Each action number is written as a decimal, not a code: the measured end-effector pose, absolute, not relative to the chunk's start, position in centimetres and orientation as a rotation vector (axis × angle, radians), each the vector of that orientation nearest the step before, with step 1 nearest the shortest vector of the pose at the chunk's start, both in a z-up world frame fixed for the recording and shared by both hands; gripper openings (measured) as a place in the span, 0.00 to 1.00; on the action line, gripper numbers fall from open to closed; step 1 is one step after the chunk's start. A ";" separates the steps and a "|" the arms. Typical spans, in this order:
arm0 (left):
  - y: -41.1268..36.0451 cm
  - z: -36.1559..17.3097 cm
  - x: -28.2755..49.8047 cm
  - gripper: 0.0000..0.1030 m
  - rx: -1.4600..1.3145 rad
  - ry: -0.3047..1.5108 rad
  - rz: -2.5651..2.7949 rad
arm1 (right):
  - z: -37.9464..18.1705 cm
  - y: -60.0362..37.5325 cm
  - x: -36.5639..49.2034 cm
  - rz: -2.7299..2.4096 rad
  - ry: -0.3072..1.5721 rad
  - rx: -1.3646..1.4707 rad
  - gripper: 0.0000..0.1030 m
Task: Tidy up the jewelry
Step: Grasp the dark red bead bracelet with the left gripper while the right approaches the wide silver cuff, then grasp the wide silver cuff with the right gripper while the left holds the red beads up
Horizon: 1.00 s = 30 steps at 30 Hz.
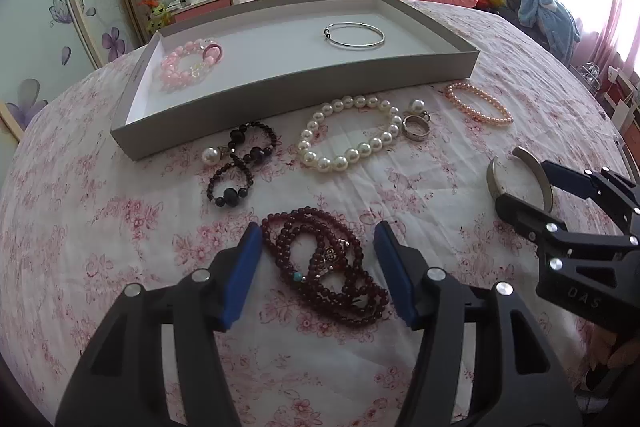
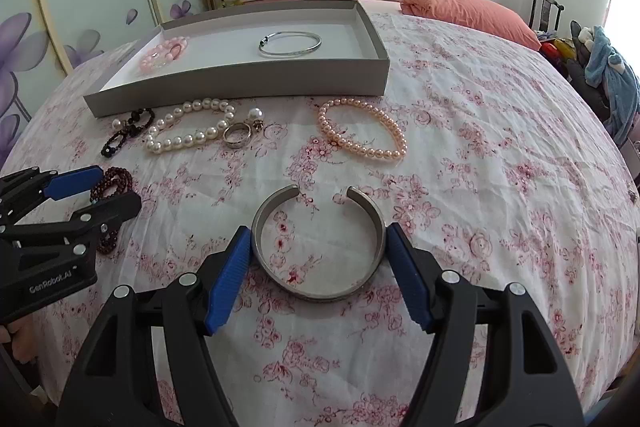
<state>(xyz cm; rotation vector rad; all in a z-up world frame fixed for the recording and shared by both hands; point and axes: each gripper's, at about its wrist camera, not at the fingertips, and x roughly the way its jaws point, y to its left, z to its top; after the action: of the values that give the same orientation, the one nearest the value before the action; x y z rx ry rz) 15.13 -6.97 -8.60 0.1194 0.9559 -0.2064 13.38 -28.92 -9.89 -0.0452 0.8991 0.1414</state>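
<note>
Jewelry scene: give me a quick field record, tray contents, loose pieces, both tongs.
tray: grey, on floral bedspread
in tray: pink bead bracelet; thin silver bangle
loose on bed: white pearl bracelet; peach pearl bracelet; ring; dark bead bracelet; two pearl earrings
left tongs: open, astride dark red bead strand, pads clear
right tongs: closed on silver cuff, both pads touching, cuff lying on bed

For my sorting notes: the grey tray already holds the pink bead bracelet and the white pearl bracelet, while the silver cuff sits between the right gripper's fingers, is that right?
Not quite. Beside the pink bead bracelet, the grey tray holds a thin silver bangle; the white pearl bracelet lies on the bedspread before it, as the left wrist view shows. The silver cuff does sit between the right gripper's fingers.
</note>
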 end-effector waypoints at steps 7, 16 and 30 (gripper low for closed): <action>-7.0 -8.5 14.8 0.13 0.128 0.933 -0.210 | -9.9 -28.9 13.3 0.142 0.899 -0.045 0.66; -4.4 -8.3 13.6 0.09 0.092 0.932 -0.197 | -9.9 -28.8 13.3 0.147 0.899 -0.047 0.66; 1.8 -8.3 14.1 0.10 -0.029 0.931 -0.065 | -9.7 -26.8 14.2 0.192 0.898 -0.073 0.66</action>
<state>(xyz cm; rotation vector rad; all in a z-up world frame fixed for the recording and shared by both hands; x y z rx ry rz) 14.15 1.79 -8.31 -0.0291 0.9309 -0.0653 14.19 -26.82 -9.68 -0.0725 0.8984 0.1924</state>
